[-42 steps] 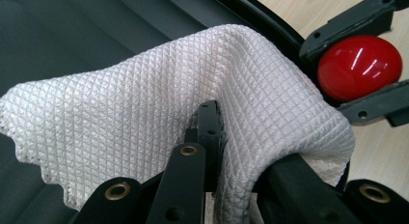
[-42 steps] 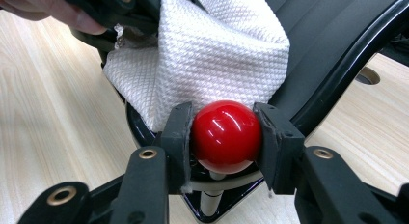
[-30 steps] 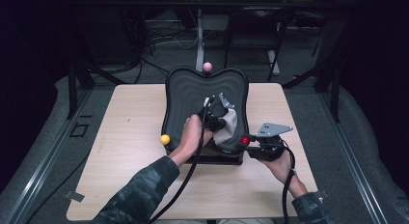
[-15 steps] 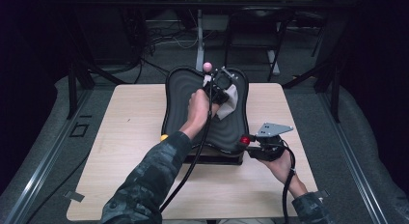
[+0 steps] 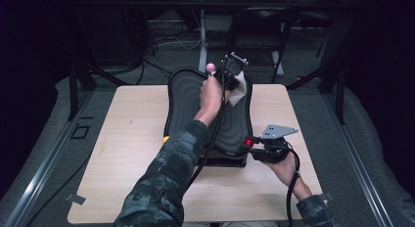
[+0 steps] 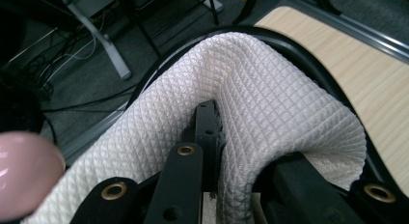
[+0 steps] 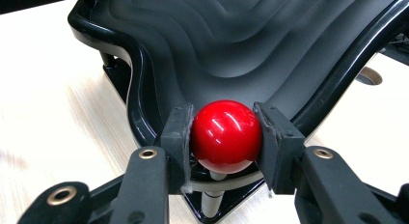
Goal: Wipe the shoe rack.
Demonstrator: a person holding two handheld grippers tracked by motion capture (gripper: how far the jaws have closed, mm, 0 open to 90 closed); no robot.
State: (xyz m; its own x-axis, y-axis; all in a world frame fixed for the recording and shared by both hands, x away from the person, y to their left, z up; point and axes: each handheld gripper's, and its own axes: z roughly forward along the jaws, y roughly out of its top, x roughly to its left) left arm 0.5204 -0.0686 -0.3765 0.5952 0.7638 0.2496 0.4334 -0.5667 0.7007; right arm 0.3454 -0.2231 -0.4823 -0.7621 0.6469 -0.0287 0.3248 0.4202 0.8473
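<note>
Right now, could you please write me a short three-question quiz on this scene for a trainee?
1. True or false: the right tongs are shut on the red ball.
2. What do the left tongs hold? A) a yellow sponge B) a white quilted cloth C) a metal spoon
3. In the high view, at which end of the black ridged tray is the cloth: the far end or the near end?

Key:
1. True: a pad presses on each side of the ball.
2. B: the cloth is pinched between the shut jaws and drapes over them.
3. The far end, beside the pink ball.
</note>
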